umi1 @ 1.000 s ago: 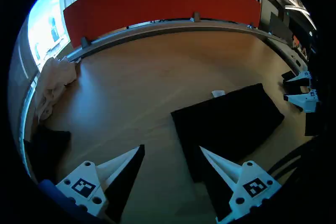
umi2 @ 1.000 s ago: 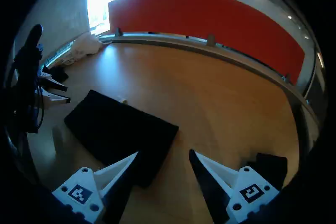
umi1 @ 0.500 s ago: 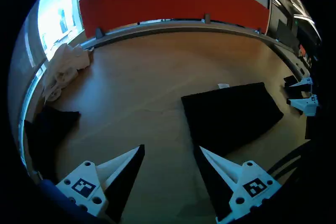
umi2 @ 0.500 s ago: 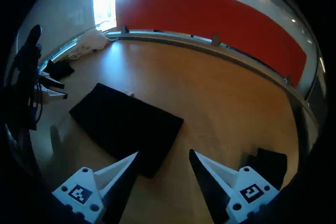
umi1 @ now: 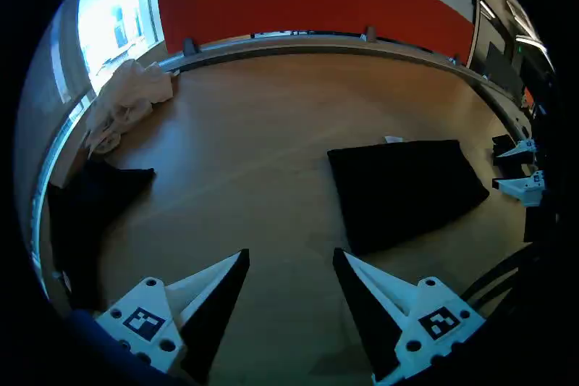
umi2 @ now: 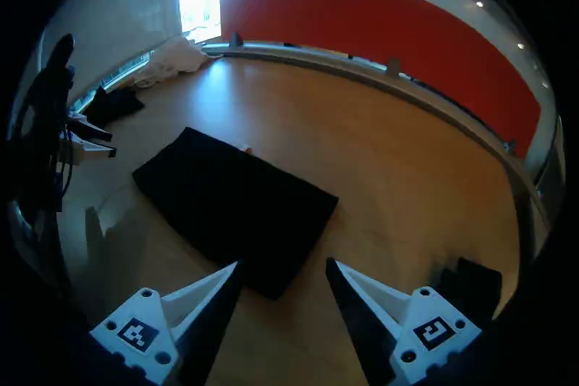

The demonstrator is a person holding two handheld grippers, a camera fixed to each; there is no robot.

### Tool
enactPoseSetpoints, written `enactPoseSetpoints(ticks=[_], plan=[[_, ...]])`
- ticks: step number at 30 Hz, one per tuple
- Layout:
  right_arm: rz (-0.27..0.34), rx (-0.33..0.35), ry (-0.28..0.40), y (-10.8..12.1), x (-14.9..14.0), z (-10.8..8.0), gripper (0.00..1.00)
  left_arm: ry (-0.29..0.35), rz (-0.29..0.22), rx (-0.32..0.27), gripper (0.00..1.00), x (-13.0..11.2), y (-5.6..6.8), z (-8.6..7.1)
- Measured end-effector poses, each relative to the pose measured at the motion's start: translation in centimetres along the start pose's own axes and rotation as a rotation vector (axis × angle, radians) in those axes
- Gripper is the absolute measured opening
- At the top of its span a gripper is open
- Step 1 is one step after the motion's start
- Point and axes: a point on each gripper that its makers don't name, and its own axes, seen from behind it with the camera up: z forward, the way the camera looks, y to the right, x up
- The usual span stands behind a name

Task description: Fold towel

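A black towel point(umi1: 409, 187) lies folded into a flat rectangle on the wooden table, with a small white tag at its far edge. In the left gripper view it sits ahead and to the right of my left gripper point(umi1: 289, 263), which is open and holds nothing. In the right gripper view the same towel point(umi2: 235, 205) lies just beyond my open, empty right gripper point(umi2: 282, 274), its near corner close to the left fingertip. The right gripper point(umi1: 520, 167) appears at the far right of the left gripper view. The left gripper point(umi2: 90, 143) appears at the far left of the right gripper view.
A crumpled white cloth point(umi1: 127, 93) lies at the table's far left corner by the window, with a dark cloth point(umi1: 94, 198) nearer. Another dark cloth point(umi2: 470, 284) lies at the right. A red divider panel point(umi1: 311, 2) runs along the table's far edge.
Both grippers have drawn back from the towel and stayed open. In the left gripper view the towel has slid right, away from the fingertips. In the right gripper view it has drifted up and right.
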Motion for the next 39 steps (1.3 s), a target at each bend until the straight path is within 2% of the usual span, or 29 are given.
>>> enactPoseSetpoints(ticks=[9,22,25,31,39], plan=[[-0.043,0.03,-0.046,-0.8,-2.1,0.5,0.84,-0.011,-0.022,0.014,0.85,-1.7,-0.7,-1.1],[-0.046,0.049,-0.098,-0.9,-4.1,1.1,0.73,-0.024,-0.035,0.026,0.85,-3.1,-1.0,-2.1],[-0.046,0.059,-0.104,-1.0,-4.1,1.2,0.66,-0.022,-0.038,0.027,0.85,-3.1,-0.9,-2.2],[-0.046,0.088,-0.12,-1.3,-4.2,1.6,0.43,-0.02,-0.043,0.027,0.85,-3.1,-0.9,-2.4],[-0.054,0.106,-0.133,-1.5,-4.3,1.6,0.2,-0.021,-0.045,0.033,0.85,-3.2,-1.3,-2.6]])
